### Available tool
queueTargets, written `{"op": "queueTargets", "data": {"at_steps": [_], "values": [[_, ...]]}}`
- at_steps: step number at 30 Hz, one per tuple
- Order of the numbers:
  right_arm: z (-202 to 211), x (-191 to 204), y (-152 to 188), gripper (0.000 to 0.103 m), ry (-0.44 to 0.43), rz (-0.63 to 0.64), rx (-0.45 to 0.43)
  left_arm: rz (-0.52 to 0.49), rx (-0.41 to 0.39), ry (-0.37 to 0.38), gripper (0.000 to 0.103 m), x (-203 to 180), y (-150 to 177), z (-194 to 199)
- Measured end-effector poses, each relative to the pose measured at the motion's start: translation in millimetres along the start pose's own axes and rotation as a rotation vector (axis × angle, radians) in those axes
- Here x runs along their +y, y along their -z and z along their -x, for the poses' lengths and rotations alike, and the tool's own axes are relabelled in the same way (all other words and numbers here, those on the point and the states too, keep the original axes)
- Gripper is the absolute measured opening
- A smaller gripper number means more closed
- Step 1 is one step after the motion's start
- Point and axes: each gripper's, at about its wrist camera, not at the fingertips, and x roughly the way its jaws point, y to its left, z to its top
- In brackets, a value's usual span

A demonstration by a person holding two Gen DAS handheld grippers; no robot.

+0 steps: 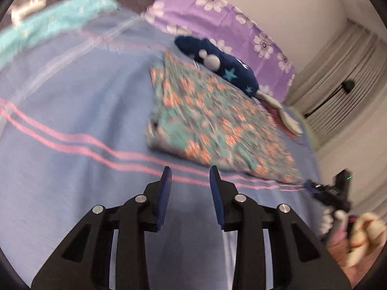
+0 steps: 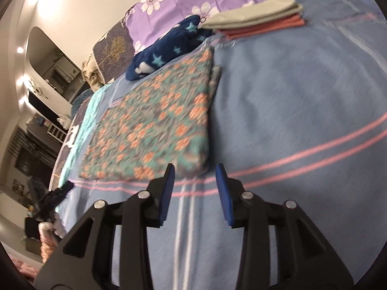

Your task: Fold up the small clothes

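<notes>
Left wrist view: my left tongs sit at bottom centre, jaws spread apart, nothing between the blue pads, only the blue bedsheet with its pink stripes showing in the gap. The floral garment, already folded into a flat rectangle, lies on the bed just beyond the tips, right of frame centre. Touching its far edge is a navy star-print garment, bunched up. Behind that, a purple flowered pillow runs along the upper right. I see the other tongs, blurred, at the lower right edge.

Right wrist view: my right tongs at bottom centre, also parted and holding nothing. The floral garment lies left of centre, its near corner just beyond the left pad. The navy star-print garment rests against its far end. Upper right, a folded stack, grey piece over a salmon one, sits on the bedsheet. Motion blur softens both views.
</notes>
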Motion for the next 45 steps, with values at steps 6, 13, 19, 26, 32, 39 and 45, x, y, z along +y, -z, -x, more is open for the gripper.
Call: {"op": "queueTargets", "data": {"at_steps": [6,13,19,26,32,39,45], "values": [[-24,-10,20,0.046,-0.097,-0.142,0.07,0.142,-0.002,0.038,0.042,16,0,-30],[-49,-21,-8,0.06,-0.165,-0.323,-0.01,0.337,-0.1,0.104,0.007,44,-27,-57],[-33,-13,-24,0.009,-0.167,-0.329,-0.088,0.282,-0.172,0.147,0.005,25,-43,-26],[35,-2,-1,0.008,-0.171,-0.252,-0.072,0.048,-0.145,0.101,0.005,-28,-29,44],[28,-29,74,0.013,-0.02,-0.25,0.116,0.072,0.014,-0.215,0.008,5,45,50],[64,-27,30,0.027,-0.021,-0.134,-0.081,-0.134,-0.159,-0.373,0.017,-61,21,72],[38,-49,-30,0.019,-0.042,-0.086,-0.091,-0.35,0.126,0.004,0.025,-199,33,-48]]}}
